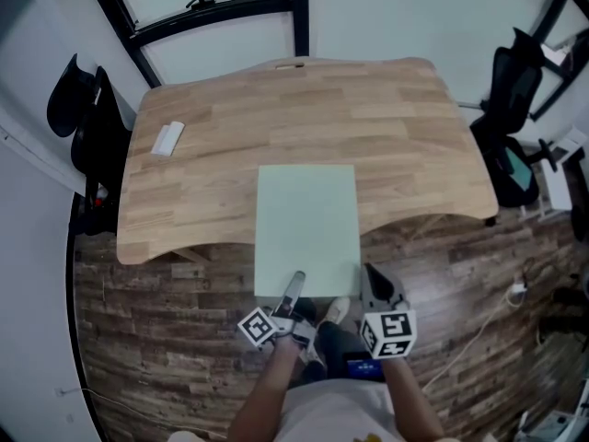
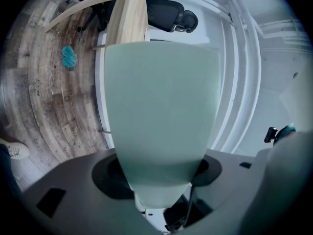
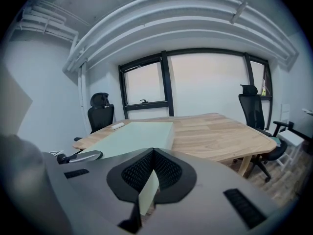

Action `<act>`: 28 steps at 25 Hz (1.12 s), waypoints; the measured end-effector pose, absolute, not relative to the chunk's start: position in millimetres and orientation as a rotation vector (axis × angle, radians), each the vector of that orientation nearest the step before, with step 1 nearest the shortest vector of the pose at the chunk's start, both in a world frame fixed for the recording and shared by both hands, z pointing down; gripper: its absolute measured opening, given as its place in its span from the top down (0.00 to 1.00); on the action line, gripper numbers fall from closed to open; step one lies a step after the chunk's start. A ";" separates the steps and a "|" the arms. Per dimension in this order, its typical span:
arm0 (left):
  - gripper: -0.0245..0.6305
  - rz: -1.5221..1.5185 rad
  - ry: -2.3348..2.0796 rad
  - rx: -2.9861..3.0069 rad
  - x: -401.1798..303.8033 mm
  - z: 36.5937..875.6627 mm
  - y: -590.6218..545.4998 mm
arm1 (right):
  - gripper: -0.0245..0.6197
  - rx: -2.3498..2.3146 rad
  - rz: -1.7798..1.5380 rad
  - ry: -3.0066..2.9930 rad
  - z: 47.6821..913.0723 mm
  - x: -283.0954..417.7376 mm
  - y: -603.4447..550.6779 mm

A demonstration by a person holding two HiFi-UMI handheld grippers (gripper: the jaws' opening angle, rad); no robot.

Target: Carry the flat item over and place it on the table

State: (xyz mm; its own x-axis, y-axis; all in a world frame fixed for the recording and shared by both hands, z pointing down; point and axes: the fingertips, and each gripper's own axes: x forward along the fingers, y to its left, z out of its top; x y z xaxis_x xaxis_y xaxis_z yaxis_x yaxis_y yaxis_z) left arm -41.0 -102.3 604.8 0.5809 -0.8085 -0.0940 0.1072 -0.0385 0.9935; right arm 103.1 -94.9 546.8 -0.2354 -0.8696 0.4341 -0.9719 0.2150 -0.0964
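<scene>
Clamping green board [image 1: 306,219]: left hand-held gripper [image 1: 295,282], right hand-held gripper [image 1: 368,274] | table [image 1: 276,109] front edge hidden under board

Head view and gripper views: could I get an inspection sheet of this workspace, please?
Surface: wooden table, light planks.
Job's things: pale green flat panel, far end over the table, near end past its edge; resting or not, cannot tell.
Clutter: small white oblong object near the table's far left corner.
Grippers: left gripper and right gripper both clamp the panel's near edge.
Cables: white cable on the floor, right.
Surroundings: plank floor, black office chairs either side, black-framed window.
</scene>
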 end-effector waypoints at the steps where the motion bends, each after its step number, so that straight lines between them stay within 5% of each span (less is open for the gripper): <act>1: 0.53 -0.828 -0.643 1.421 -40.4 606.3 -102.9 | 0.96 1.733 0.510 -2.203 547.6 104.2 -95.3; 28: 0.53 -0.817 -0.669 1.353 -30.9 647.4 -113.2 | 0.97 1.663 0.591 -2.159 584.8 114.1 -99.7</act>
